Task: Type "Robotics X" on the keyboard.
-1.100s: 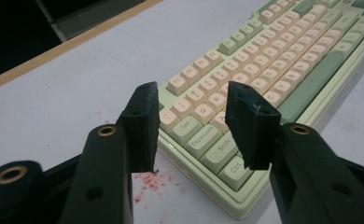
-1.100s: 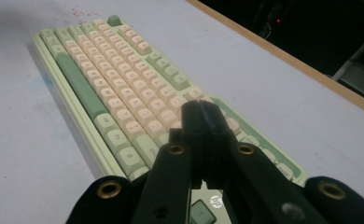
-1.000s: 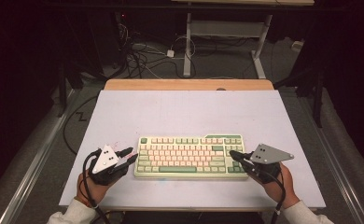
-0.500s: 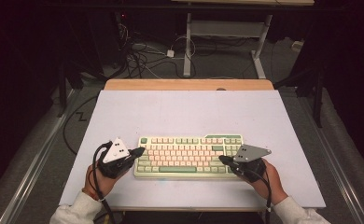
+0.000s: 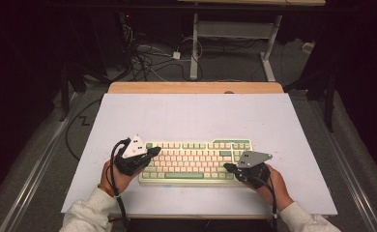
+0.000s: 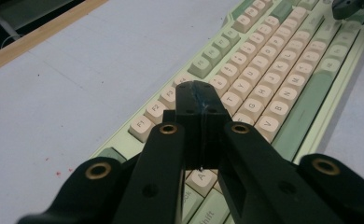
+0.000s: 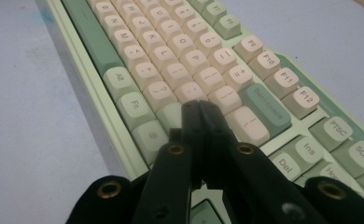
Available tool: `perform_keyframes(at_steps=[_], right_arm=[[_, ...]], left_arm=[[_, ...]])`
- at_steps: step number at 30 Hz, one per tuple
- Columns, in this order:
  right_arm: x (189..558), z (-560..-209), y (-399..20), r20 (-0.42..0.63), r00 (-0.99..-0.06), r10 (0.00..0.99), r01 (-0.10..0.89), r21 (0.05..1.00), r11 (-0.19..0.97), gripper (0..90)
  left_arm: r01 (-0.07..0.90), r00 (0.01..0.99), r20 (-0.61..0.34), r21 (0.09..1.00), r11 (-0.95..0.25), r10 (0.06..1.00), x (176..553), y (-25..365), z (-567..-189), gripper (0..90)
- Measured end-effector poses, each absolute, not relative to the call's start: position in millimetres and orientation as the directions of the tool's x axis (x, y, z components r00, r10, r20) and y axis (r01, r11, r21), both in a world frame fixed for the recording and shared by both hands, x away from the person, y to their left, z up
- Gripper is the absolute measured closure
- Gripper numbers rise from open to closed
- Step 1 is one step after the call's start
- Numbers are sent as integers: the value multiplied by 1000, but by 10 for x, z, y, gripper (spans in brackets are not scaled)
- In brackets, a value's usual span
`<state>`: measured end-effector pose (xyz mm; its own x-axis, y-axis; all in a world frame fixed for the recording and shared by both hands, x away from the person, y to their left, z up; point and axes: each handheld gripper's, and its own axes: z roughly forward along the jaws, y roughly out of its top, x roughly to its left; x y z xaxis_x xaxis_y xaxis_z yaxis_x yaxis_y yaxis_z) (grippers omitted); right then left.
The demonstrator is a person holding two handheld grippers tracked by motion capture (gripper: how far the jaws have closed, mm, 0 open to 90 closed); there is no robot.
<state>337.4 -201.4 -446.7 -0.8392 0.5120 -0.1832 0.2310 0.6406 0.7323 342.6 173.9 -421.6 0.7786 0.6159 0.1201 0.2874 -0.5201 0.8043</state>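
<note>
Both hands have drawn in over the ends of the one keyboard (image 5: 196, 161) since a second ago, when they hovered just off its sides. The left claw (image 5: 153, 152), whose jaws have just been closing with nothing between them, is now clenched on itself over the keyboard's left end; in the left gripper view its matte black tips (image 6: 199, 95) stand pressed together above the upper letter rows. The keyboard, a slim rectangle of pale green plastic with rounded cream and sage keycaps, lies parallel to the near edge of the smooth white tabletop (image 5: 186, 116), roughly centred along it. A wooden strip (image 5: 196, 87) runs along the tabletop's far edge. The right claw (image 5: 229, 168) is likewise clenched and empty, its tips (image 7: 199, 112) over the keys at the keyboard's right end, near Backspace. Two claws, each topped by one grey three-cornered plate.
</note>
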Motion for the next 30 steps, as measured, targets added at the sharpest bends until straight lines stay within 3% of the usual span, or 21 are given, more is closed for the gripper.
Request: perform_keyframes(at_steps=[30], right_arm=[[3401,-4552,-2000,-180,-831,527,256,717,648,900]], left_arm=[[274,795,155,770,-576,586,3387,1666,-4304,879]])
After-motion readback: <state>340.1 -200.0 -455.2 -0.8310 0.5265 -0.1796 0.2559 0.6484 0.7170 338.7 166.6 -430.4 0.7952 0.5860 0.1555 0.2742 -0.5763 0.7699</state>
